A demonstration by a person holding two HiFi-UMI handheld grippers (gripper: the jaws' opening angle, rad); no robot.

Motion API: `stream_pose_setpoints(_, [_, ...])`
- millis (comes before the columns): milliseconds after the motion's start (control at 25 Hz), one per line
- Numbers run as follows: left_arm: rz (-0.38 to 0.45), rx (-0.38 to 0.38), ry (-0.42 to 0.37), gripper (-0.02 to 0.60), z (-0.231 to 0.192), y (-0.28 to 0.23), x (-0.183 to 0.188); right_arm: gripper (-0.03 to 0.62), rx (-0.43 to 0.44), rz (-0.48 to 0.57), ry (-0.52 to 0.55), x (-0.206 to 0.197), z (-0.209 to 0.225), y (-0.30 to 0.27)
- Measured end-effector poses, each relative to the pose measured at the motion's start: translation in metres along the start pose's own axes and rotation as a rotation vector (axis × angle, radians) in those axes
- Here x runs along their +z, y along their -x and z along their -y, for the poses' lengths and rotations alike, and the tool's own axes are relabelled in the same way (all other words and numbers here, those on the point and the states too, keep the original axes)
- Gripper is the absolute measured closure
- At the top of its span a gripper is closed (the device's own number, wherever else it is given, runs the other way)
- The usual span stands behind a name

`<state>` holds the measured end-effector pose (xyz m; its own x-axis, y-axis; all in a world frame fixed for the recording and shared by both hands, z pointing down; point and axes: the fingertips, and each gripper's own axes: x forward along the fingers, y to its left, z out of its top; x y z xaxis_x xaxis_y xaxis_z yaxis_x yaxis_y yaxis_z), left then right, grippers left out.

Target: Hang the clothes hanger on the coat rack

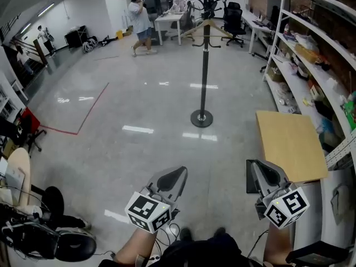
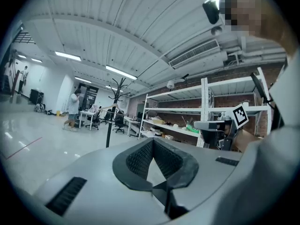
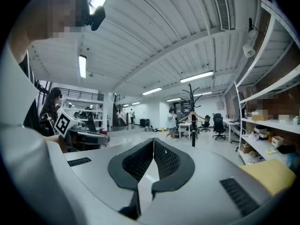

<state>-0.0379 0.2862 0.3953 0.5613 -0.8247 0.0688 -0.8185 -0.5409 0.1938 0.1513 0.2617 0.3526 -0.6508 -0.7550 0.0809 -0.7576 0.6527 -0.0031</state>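
Note:
The black coat rack stands on the grey floor far ahead, on a round base. A wooden clothes hanger hangs on it below the top hooks. Both show small in the left gripper view, rack and hanger, and in the right gripper view, rack and hanger. My left gripper and right gripper are held low near the body, well short of the rack. Each is shut with nothing between its jaws, as the left gripper and right gripper views show.
Metal shelves full of items line the right side. A cardboard sheet lies at the near right. A person walks at the back near desks and office chairs. Red tape marks the floor at the left.

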Motion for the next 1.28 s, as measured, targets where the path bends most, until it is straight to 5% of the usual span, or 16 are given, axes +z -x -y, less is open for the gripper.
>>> stream_pose_setpoints(680, [0.007, 0.092, -0.057, 0.581, 0.157, 0.040, -0.009, 0.586, 0.029, 0.034, -0.035, -0.010, 0.020, 0.159])
stream_pose_setpoints(1280, [0.095, 0.079, -0.061, 0.581, 0.155, 0.096, 0.008, 0.586, -0.060, 0.033, 0.008, 0.004, -0.032, 0.172])
